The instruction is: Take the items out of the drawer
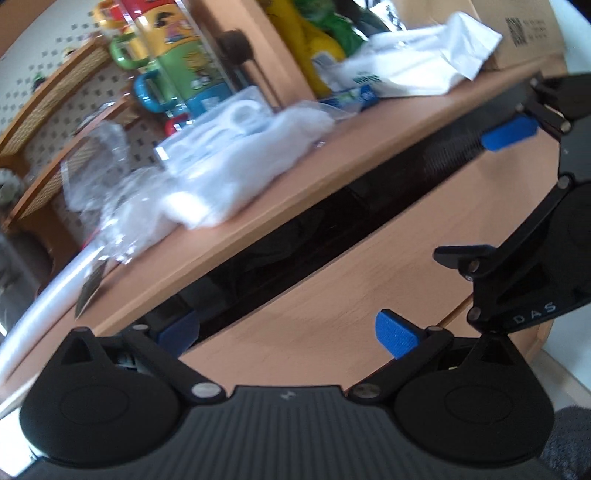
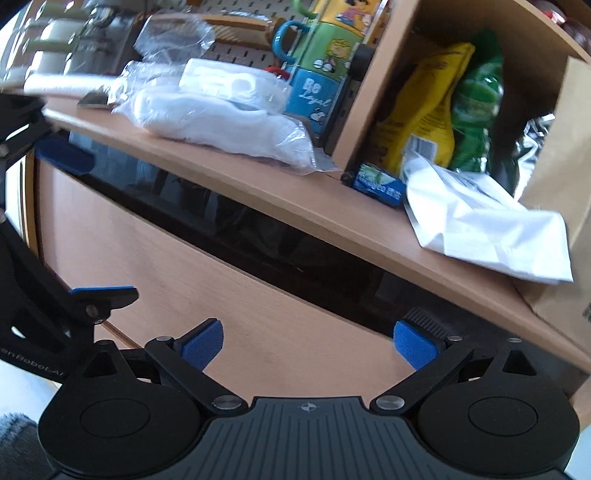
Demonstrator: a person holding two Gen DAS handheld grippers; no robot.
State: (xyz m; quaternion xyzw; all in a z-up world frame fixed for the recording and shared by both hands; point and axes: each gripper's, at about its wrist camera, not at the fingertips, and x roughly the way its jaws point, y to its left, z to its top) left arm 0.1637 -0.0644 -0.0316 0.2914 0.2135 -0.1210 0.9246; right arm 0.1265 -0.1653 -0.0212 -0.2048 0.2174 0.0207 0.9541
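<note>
Your right wrist view shows "Be Loyal" in white script on the blue mug (image 2: pixel 314 99) at the bottom of the stacked mugs, and part of a word, "enRobot.AI", on the left gripper (image 2: pixel 31 363). Your left wrist view shows "DAS" on the right gripper (image 1: pixel 535 317). The print on the cardboard box (image 1: pixel 524 29) beside its QR code is too blurred to read.

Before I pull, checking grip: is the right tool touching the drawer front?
Cannot tell. In the right wrist view the right tool is open before the drawer front, but neither view plainly shows contact or gap.
</note>
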